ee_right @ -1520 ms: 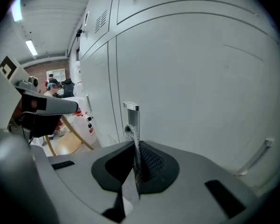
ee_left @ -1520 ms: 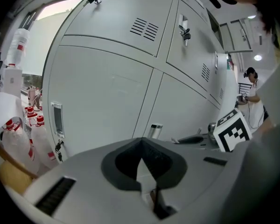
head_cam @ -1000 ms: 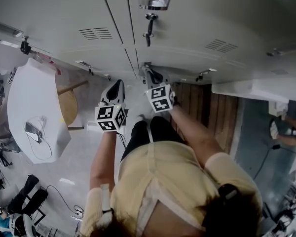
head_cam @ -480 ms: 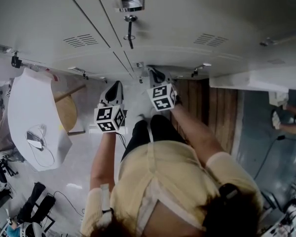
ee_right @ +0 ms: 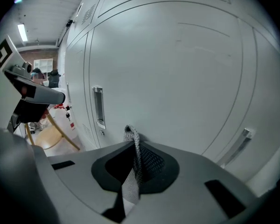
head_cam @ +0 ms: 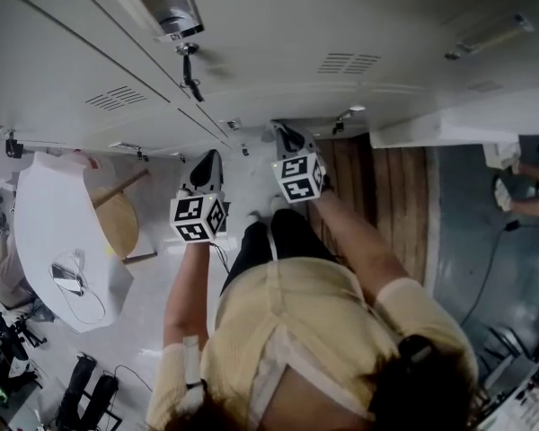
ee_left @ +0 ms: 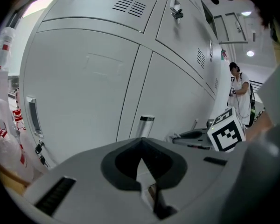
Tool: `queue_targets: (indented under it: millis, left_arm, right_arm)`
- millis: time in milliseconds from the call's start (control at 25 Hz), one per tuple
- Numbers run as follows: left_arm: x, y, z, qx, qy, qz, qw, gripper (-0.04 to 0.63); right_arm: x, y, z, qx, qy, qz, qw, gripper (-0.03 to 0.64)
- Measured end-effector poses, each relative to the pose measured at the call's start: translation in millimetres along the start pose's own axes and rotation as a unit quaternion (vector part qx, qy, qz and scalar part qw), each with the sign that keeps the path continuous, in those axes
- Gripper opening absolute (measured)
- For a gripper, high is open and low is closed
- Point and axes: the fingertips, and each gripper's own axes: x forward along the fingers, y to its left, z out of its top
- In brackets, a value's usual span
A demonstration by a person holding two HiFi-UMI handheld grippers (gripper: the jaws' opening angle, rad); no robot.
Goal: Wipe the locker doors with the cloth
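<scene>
Grey locker doors (head_cam: pixel 359 25) fill the top of the head view. My right gripper (head_cam: pixel 287 136) points at their lower part, with its marker cube (head_cam: pixel 298 177) behind it. In the right gripper view its jaws (ee_right: pixel 133 146) are shut on a grey mesh cloth (ee_right: pixel 132 158), and the cloth's tip pokes out just short of a locker door (ee_right: pixel 186 69). My left gripper (head_cam: pixel 207 171) hangs a little lower and to the left, apart from the doors. Seen in the left gripper view, its jaws (ee_left: pixel 141 160) are shut with nothing between them.
A key (head_cam: pixel 191 72) hangs from one upper locker. Recessed handles (ee_right: pixel 98 107) sit on the lower doors. A white round table (head_cam: pixel 58 232) and a wooden stool (head_cam: pixel 117 223) stand to the left. A person in white (ee_left: pixel 240 94) stands further along the lockers.
The head view has swung, so the lockers and the hanging key have slid left in the picture. Both grippers keep almost the same places, the right one a touch higher.
</scene>
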Motion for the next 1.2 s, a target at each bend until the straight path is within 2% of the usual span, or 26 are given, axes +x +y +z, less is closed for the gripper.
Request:
queue_targets:
  millis: [520,1200]
  left_arm:
    - [30.1,-31.6,3.5,0.022,0.013,-0.045,0.9986,0.002]
    - [52.1,-48.7,8.5,0.024,0.015,-0.067,0.9974,0.002]
  right_arm:
    - [-16.3,-56.4,-26.9,0.039,0.014,-0.061,0.997,0.014]
    - [-32.2,-101.8,-47.4,0.075,0.035,-0.112,0.99,0.014]
